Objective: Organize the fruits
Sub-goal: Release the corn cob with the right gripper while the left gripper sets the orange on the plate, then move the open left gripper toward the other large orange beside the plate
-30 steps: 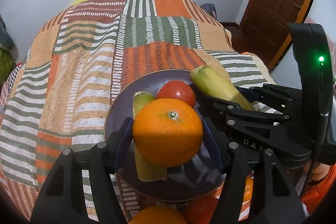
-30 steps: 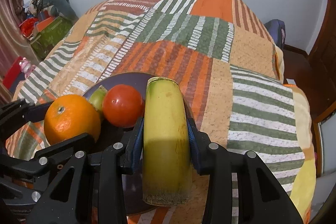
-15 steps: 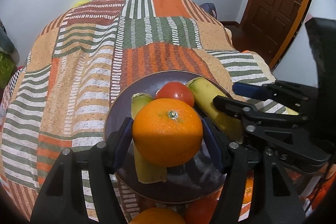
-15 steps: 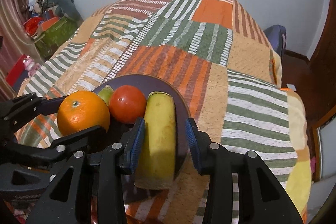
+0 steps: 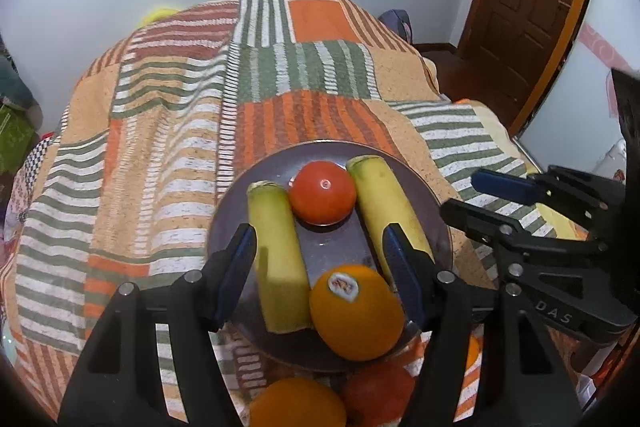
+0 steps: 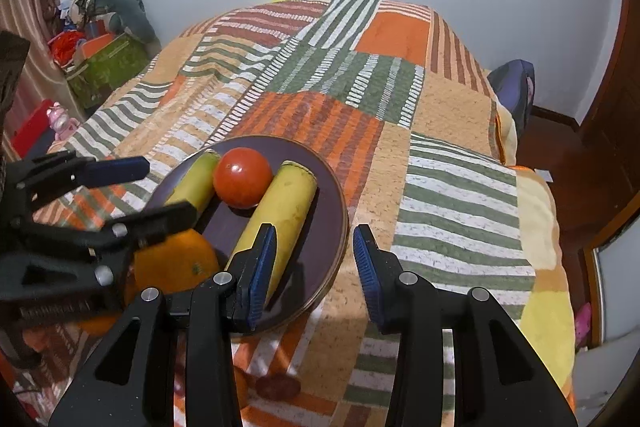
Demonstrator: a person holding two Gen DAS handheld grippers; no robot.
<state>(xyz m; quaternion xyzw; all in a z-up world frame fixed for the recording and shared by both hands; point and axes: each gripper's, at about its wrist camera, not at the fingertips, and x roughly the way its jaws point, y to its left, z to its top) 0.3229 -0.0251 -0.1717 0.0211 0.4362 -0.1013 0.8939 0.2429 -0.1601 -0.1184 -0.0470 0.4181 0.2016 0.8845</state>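
The orange (image 5: 356,311) is set on the near edge of the plate (image 5: 438,223), beside two banana pieces (image 5: 276,259) with a tomato (image 5: 322,193) between their far ends. Withdrawal is best made straight back and upward, so that the round fruit is not nudged off the rim. More fruit (image 5: 296,403) is left on the bedspread (image 5: 160,147) below the near edge. The left gripper (image 5: 320,267) is released, its jaws standing apart either side of the orange, with nothing clamped. The right gripper (image 6: 314,263) is likewise parted and empty, clear of the nearer banana piece.
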